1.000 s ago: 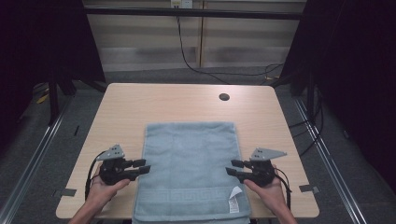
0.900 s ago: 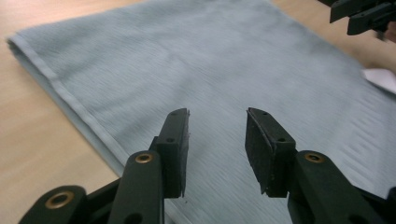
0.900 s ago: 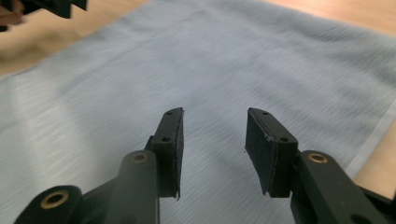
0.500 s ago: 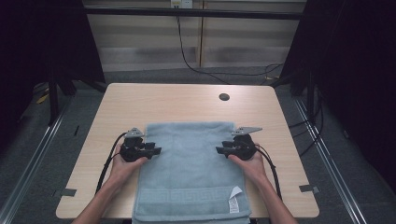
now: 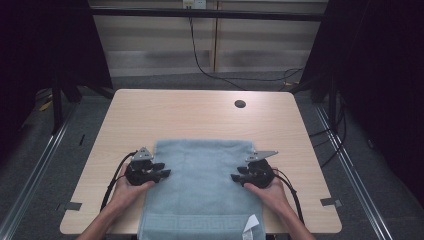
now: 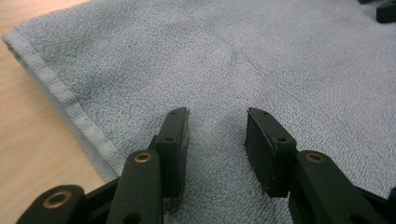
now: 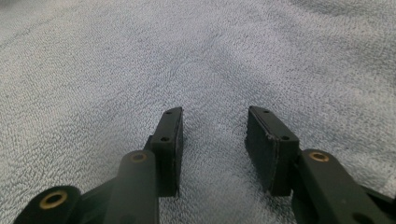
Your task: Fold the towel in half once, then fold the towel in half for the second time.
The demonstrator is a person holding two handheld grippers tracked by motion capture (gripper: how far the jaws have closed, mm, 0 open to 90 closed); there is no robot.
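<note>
**A:** Where is the towel?

**B:** The grey-blue towel [image 5: 200, 190] lies flat in the lower middle of the high view, on the pale wooden table [image 5: 165, 115]. Its near end hangs over the bottom edge, with a white label [image 5: 251, 223] at the lower right.

**A:** And your left gripper?

**B:** Your left gripper [image 5: 165, 174] sits at the towel's left edge, lower left of centre. In the left gripper view its jaws are spread, with towel below the gap and the hem [image 6: 70, 100] running along the left.

**A:** Your right gripper?

**B:** Your right gripper [image 5: 235, 177] rests at the towel's right edge. Its jaws are also spread over plain towel, pinching nothing.
</note>
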